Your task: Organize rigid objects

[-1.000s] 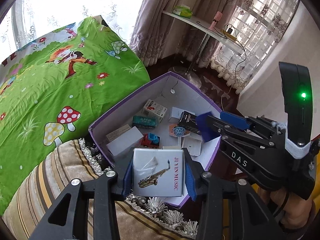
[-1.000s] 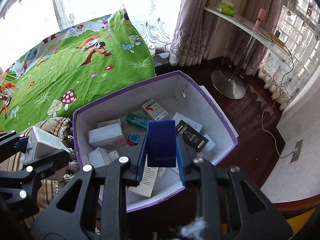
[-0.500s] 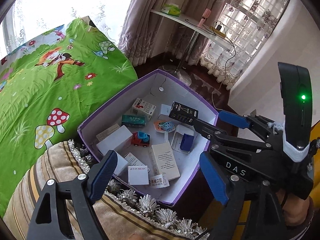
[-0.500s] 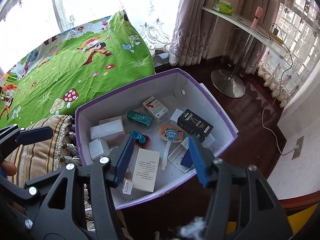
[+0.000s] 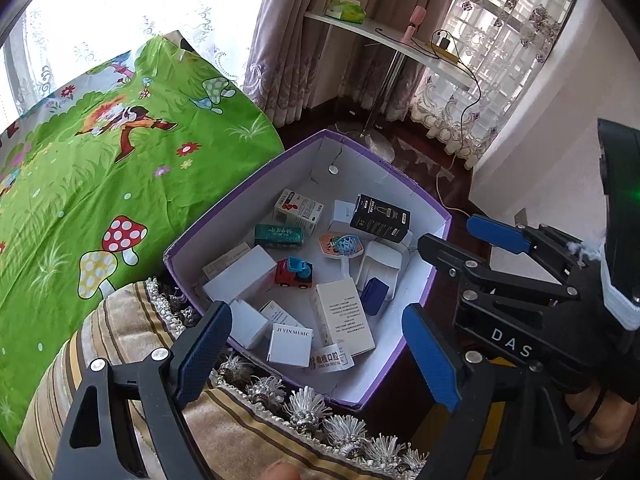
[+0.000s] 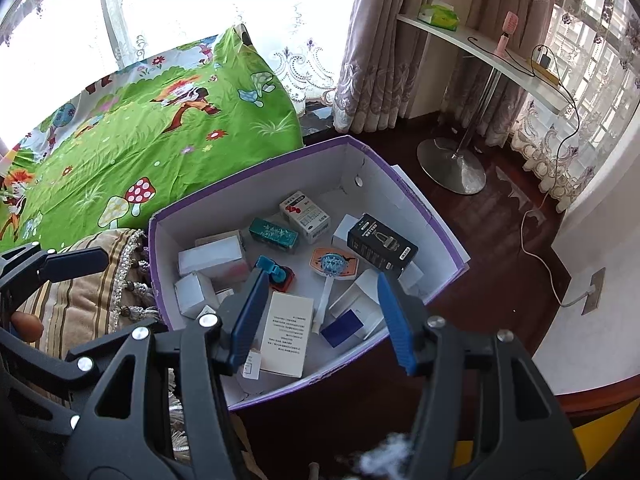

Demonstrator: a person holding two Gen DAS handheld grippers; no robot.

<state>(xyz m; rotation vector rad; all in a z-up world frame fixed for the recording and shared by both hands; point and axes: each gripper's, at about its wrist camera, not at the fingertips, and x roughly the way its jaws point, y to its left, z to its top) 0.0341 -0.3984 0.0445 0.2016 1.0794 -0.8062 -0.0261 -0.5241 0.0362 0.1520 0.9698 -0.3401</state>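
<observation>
Left tool (image 5: 316, 348) and right tool (image 6: 320, 316) hover above the near rim of the purple-edged box (image 6: 432, 216), jaws spread, having just opened, with nothing gripped. Ahead and below, small cartons crowd the box floor; the "JI YIN MUSIC" carton (image 5: 290, 345) lies beneath the left tool, the blue block (image 6: 342, 327) beneath the right.

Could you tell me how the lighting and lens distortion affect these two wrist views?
Left wrist view: the window behind the green mushroom-print bedsheet is blown out white; the purple-rimmed cardboard box stays sharp but fisheye-bowed. Right wrist view: the same overexposed window, dark vignette corners, and evenly lit, legible contents such as the black rectangular carton.
</observation>
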